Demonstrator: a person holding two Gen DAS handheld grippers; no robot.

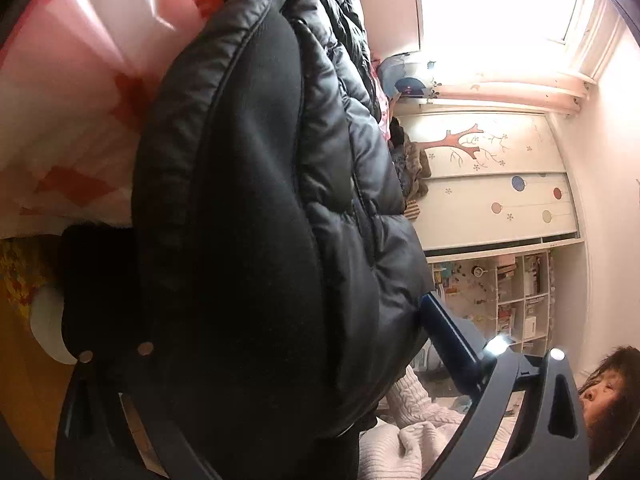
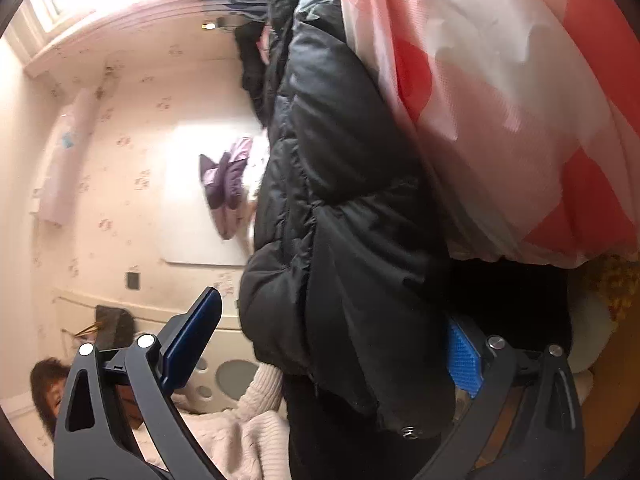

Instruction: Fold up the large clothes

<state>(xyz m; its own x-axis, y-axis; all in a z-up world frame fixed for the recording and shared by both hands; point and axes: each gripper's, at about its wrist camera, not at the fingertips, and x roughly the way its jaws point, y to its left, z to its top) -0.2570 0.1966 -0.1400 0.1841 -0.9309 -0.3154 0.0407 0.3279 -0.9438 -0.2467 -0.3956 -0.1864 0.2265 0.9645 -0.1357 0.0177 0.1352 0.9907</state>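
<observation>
Black puffer jacket (image 1: 248, 200) fills gap between left hand-held gripper (image 1: 256, 344) fingers.

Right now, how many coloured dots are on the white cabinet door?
4 dots show on the cabinet door: blue, red, orange, yellow. The black puffer jacket may hide more.
</observation>
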